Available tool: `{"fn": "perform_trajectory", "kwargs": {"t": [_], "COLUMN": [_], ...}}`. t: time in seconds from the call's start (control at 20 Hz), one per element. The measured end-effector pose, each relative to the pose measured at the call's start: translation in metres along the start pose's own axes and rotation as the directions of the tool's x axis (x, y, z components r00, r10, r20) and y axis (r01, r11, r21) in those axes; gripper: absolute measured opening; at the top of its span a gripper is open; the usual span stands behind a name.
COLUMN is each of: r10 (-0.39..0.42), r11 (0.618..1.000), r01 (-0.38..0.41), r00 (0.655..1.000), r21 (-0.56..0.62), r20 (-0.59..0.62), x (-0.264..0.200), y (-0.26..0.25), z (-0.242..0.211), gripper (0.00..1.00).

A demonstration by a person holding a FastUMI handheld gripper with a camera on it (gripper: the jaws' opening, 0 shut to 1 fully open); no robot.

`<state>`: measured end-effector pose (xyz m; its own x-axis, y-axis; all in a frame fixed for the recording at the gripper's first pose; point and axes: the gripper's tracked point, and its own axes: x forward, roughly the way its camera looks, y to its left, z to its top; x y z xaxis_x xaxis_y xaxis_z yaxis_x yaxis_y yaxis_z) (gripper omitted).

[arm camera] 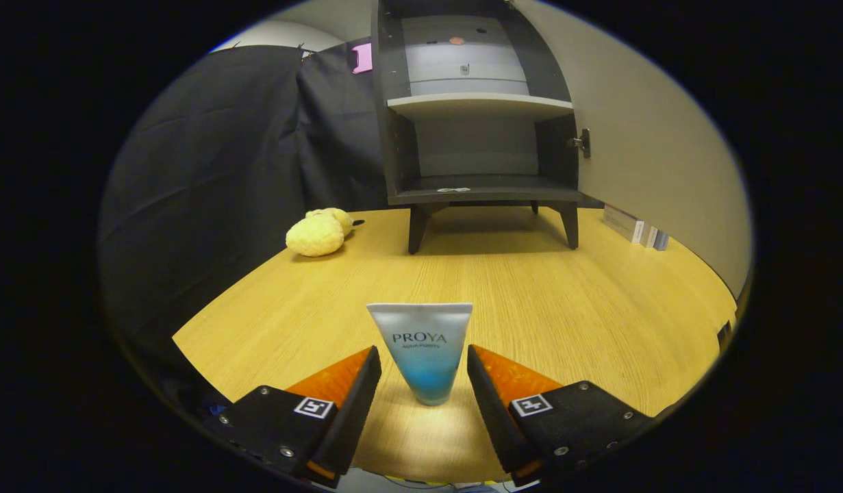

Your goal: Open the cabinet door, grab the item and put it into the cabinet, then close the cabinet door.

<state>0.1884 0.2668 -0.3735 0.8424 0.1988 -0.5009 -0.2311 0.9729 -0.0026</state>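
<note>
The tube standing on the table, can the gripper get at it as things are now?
Probably yes: the tube stands upright between the open gripper fingers, neither touching it, with nothing in between.

The cosmetic tube (422, 352), standing cap-down on the wooden surface (565, 308) between the parted fingers of the gripper (423, 373), carries the brand name "PROYA" in dark capitals, with a smaller line beneath, apparently "AQUA PURITY". Square coded markers sit on both fingers (315, 407). Small boxes (633, 228) at two o'clock are unreadable.
</note>
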Motion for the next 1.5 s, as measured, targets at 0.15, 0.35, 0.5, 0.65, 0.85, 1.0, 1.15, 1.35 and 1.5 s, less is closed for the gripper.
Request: {"fn": "perform_trajectory", "kwargs": {"t": [0.15,0.35,0.5,0.65,0.85,1.0,1.15,1.35,1.5], "r10": [-0.014,-0.011,-0.011,-0.019,-0.025,-0.025,-0.016,-0.019,-0.015], "r11": [1.0,1.0,1.0,0.999,0.998,0.999,0.999,0.999,0.999], "r01": [0.014,0.011,0.01,0.018,0.025,0.025,0.017,0.02,0.017], "r00": [1.0,1.0,1.0,1.0,1.0,1.0,1.0,1.0,0.999], "r21": [0.005,0.007,-0.014,-0.044,-0.055,-0.041,-0.044,-0.044,-0.05], "r20": [-0.016,-0.029,-0.027,-0.02,0.001,0.012,0.021,0.021,0.045], "x": [0.003,0.004,0.004,0.003,0.005,0.008,0.01,0.014,0.016], "y": [-0.005,-0.006,-0.009,-0.015,-0.022,-0.027,-0.033,-0.043,-0.049], "z": [-0.001,0.011,0.032,0.06,0.101,0.129,0.158,0.195,0.227], "gripper": [0.52,0.5,0.51,0.51,0.5,0.51,0.51,0.51,0.5]}}
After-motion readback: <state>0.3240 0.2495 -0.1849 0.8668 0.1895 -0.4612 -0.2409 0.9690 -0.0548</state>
